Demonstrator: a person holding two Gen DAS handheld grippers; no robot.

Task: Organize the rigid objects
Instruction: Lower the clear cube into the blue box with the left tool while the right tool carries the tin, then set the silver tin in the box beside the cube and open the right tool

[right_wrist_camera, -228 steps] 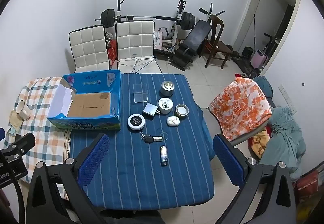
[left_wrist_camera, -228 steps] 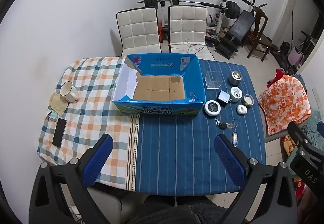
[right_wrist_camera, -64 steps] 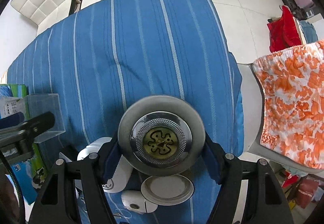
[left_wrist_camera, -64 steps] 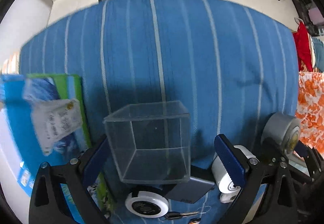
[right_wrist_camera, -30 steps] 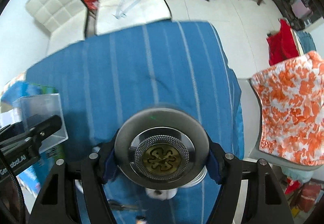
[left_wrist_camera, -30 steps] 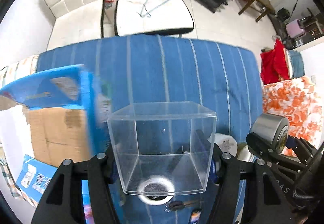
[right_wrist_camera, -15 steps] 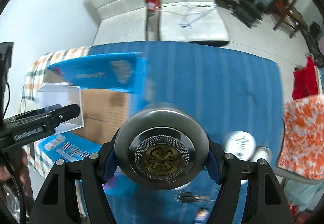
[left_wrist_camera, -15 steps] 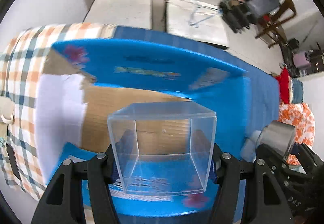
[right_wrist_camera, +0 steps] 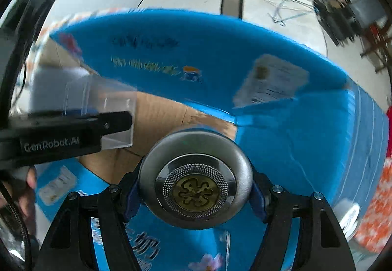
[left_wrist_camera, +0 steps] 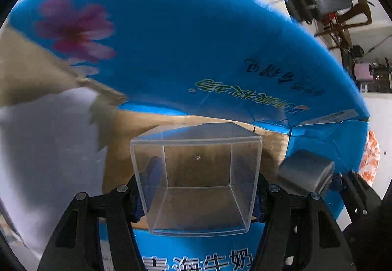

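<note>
My left jaws (left_wrist_camera: 197, 200) grip a clear box (left_wrist_camera: 196, 178), my right jaws (right_wrist_camera: 194, 194) a tin (right_wrist_camera: 194, 186), both over the open carton (left_wrist_camera: 196, 50); side by side, they could knock together

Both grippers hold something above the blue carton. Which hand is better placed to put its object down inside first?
Probably the left. Its clear plastic box hangs squarely over the bare brown floor of the blue carton. The round metal tin in the right gripper sits nearer the carton's front wall.

Below your jaws stands the blue carton (left_wrist_camera: 220, 50) on the table. Striped blue cloth (right_wrist_camera: 362, 129) shows to their right.
</note>
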